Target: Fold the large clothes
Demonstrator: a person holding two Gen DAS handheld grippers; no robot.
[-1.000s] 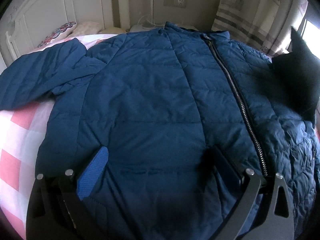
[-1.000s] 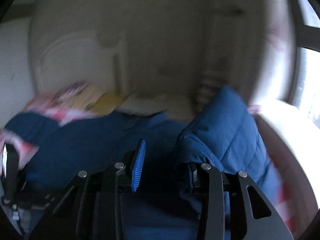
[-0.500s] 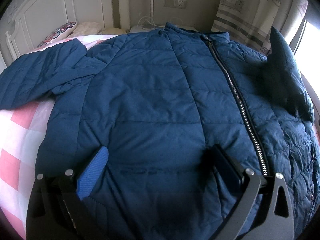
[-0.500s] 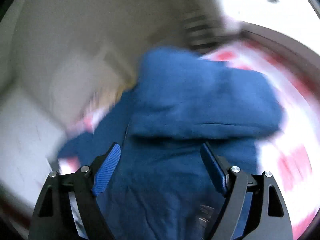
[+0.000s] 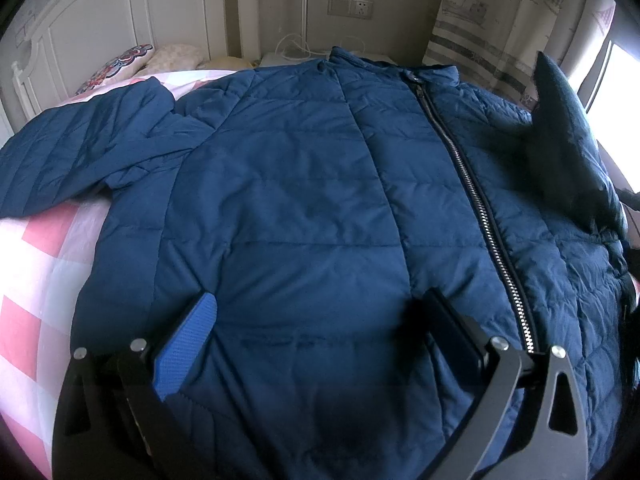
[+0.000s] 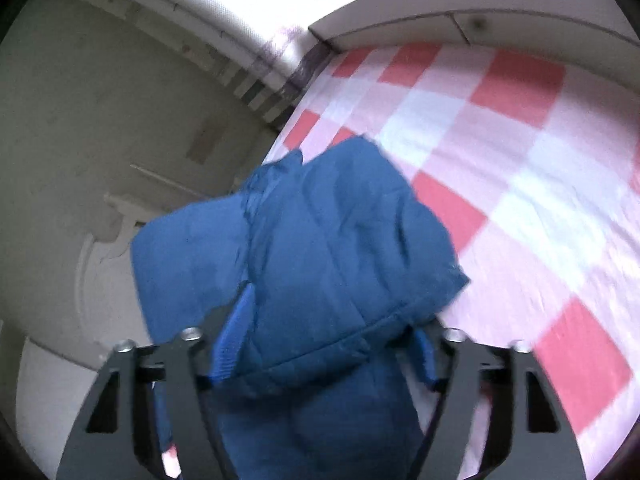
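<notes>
A navy quilted jacket (image 5: 304,208) lies front up on the bed, zipped, collar at the far end. Its left sleeve (image 5: 80,148) stretches out to the left. My left gripper (image 5: 320,320) is open and hovers over the jacket's lower front, fingers apart, holding nothing. The jacket's right sleeve (image 5: 568,140) stands raised at the right edge. In the right wrist view my right gripper (image 6: 324,344) has its jaws wide apart, with the sleeve (image 6: 320,248) bunched between and over them; the blue pads (image 6: 236,332) touch the fabric at the sides.
The bed has a pink and white checked sheet (image 6: 520,168) (image 5: 36,280). A white headboard (image 5: 100,20) and pillows (image 5: 132,64) are at the far left. A curtain (image 5: 500,20) and bright window are at the right, a wall socket (image 5: 352,8) behind.
The right gripper has swung with the sleeve, its view turning from the wall to the checked sheet, and its jaws have widened. The left gripper and jacket body have stayed still.
</notes>
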